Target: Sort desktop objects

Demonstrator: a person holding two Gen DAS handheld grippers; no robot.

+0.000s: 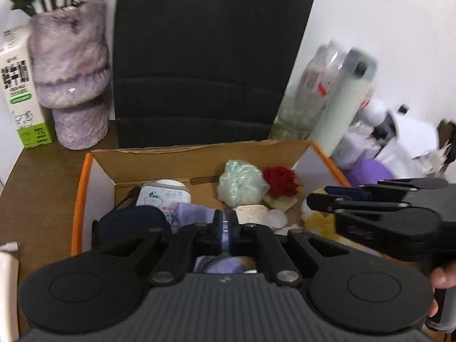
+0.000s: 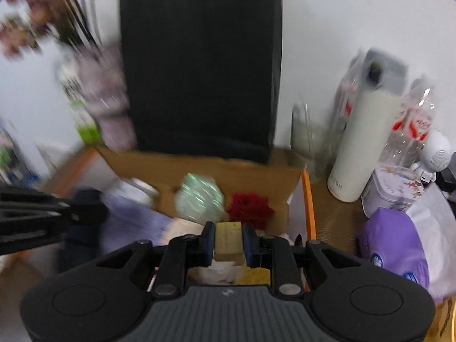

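yellowish block (image 2: pixel 227 238) clamped in right gripper (image 2: pixel 228 239); left gripper (image 1: pixel 226 228) closed, pinching lavender cloth (image 1: pixel 196 213). both best released low inside cardboard box (image 1: pixel 199 156), near side.

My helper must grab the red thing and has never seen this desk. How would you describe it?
Find the open cardboard box before the black bag. Near its back right corner lies a red fabric rose, beside a pale green shiny bundle. It is the only deep red item there.

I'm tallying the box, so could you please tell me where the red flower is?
The red flower lies inside the cardboard box, at its back right in both views, beside the pale green bundle.
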